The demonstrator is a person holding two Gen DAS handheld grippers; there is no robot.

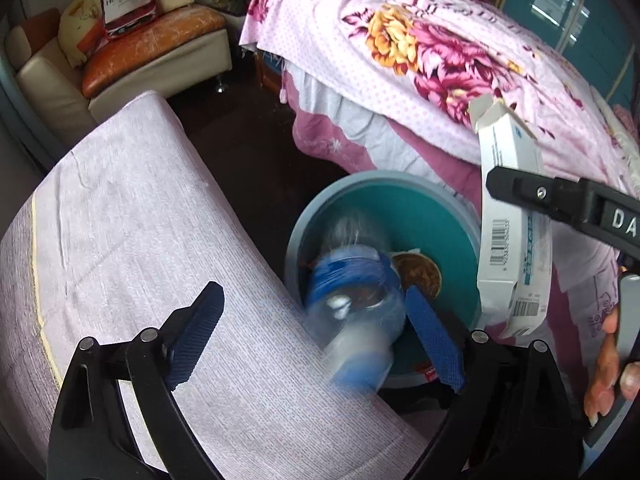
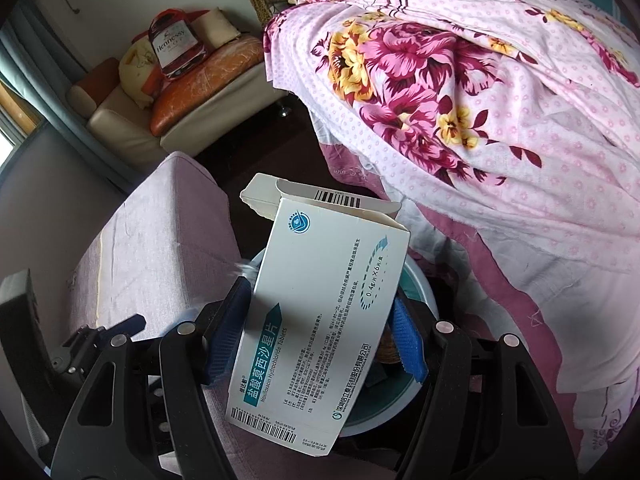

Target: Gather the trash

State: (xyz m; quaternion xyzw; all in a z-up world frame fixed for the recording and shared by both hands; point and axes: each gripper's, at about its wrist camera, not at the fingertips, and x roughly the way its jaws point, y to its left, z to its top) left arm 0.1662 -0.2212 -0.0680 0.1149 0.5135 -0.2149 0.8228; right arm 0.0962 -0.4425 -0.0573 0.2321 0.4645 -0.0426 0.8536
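The left claw [image 1: 316, 320] points down and forward over the teal bin [image 1: 448, 216], its blue pads spread wide apart. A clear plastic bottle [image 1: 356, 300] with a blue label sits blurred between the pads (whether either pad touches it cannot be told), its body over the near rim of the bin. To the claw's left lies a pale lilac cushioned seat [image 1: 140, 240].

The right claw [image 2: 316, 336] is tilted down toward the same bin [image 2: 420, 292], and its pads press both long edges of a white medicine box [image 2: 312, 320]; the box stands roughly upright with its top flap open, above the bin's mouth. In the left wrist view this box [image 1: 508, 216] hangs just right of the bin, pinched by the black claw, and the person's fingers [image 1: 608, 372] curl round the handle at the right edge.

A floral quilt [image 2: 460, 100] covers the bed behind the bin.
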